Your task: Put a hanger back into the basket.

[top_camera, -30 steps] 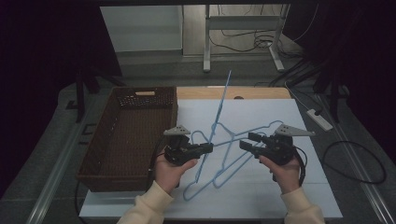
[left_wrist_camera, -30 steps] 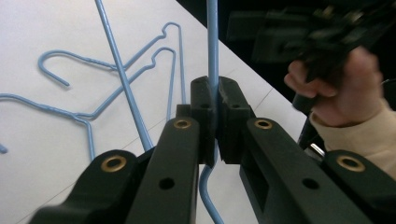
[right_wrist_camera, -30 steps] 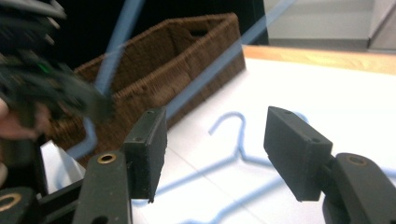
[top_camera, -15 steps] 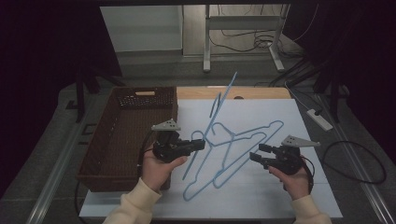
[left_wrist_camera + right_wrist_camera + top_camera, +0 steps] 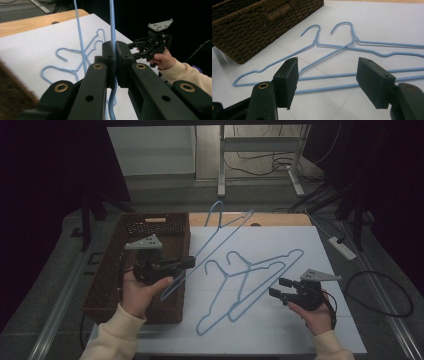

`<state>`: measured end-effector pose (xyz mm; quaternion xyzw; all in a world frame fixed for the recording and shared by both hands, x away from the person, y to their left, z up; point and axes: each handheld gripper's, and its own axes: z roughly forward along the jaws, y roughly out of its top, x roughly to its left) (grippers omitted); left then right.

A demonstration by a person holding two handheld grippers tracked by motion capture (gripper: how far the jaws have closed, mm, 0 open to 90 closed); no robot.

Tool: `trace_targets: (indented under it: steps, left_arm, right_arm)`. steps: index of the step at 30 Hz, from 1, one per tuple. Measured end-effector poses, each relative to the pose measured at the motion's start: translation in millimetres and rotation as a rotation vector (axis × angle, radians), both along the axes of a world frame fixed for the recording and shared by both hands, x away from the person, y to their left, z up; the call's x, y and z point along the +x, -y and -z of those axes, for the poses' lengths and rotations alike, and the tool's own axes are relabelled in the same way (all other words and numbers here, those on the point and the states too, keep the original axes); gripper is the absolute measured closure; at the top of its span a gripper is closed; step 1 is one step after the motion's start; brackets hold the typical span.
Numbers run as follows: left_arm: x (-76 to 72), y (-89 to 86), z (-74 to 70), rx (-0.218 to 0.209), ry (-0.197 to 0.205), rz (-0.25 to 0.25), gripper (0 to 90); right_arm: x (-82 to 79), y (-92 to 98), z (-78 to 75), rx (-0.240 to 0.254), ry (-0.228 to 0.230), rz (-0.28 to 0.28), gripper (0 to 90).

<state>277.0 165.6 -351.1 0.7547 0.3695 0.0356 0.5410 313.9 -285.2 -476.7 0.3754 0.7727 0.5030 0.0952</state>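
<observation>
My left gripper (image 5: 187,262) is clamped on the wire of a blue hanger (image 5: 220,237), lifted off the table at the basket's right edge, its long axis slanting from near-left up to far-right, hook farthest away. The left gripper view shows that wire pinched between the pads (image 5: 109,53), plainly closed on it. My right gripper (image 5: 278,287) hovers at the near right with jaws apart and nothing between them. Two more hangers (image 5: 250,282) lie crossed on the white mat (image 5: 300,240), hooks toward the wicker basket (image 5: 110,280).
</observation>
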Motion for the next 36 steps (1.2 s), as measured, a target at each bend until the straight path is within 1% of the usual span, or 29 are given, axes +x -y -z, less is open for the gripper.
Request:
trace_targets:
  steps: [4,5,10,12,20,23,27,31,34,36]
  left_arm:
    - [-1.5,-22.2,-2.7,-0.006,0.01,-0.029,86.3]
    - [-1.8,-27.5,-3.2,0.0,0.008,-0.035,86.4]
    - [-4.6,-55.3,-3.8,-0.005,0.02,-0.092,86.4]
    - [-6.0,-67.5,-3.7,0.003,0.024,-0.117,86.4]
    - [-10.9,-105.7,1.3,0.007,0.018,-0.192,86.4]
    - [-13.5,-120.7,3.9,0.002,0.014,-0.22,86.5]
    - [-17.9,-137.3,7.4,-0.007,0.011,-0.242,86.5]
    - [-21.6,-150.2,10.5,-0.016,0.012,-0.265,86.4]
    - [-22.8,-157.5,12.8,-0.018,0.01,-0.273,86.5]
    - [-22.0,-161.2,15.6,-0.012,0.005,-0.279,86.4]
  right_arm:
    - [0.0,0.9,0.3,0.001,-0.002,0.008,35.0]
    - [0.1,1.2,0.4,0.0,-0.002,0.008,35.0]
    - [0.2,1.5,0.9,0.0,-0.003,0.01,35.0]
    - [0.3,1.5,0.9,-0.001,-0.004,0.012,35.0]
    - [1.0,0.9,2.3,-0.009,-0.008,0.015,35.0]
    - [1.2,1.2,2.6,-0.011,-0.011,0.019,35.0]
    - [1.7,1.6,3.2,-0.011,-0.014,0.021,35.0]
    - [1.7,1.2,3.6,-0.015,-0.016,0.022,35.0]
    - [1.9,0.5,4.1,-0.02,-0.018,0.021,35.0]
    - [2.3,0.0,4.6,-0.025,-0.017,0.02,35.0]
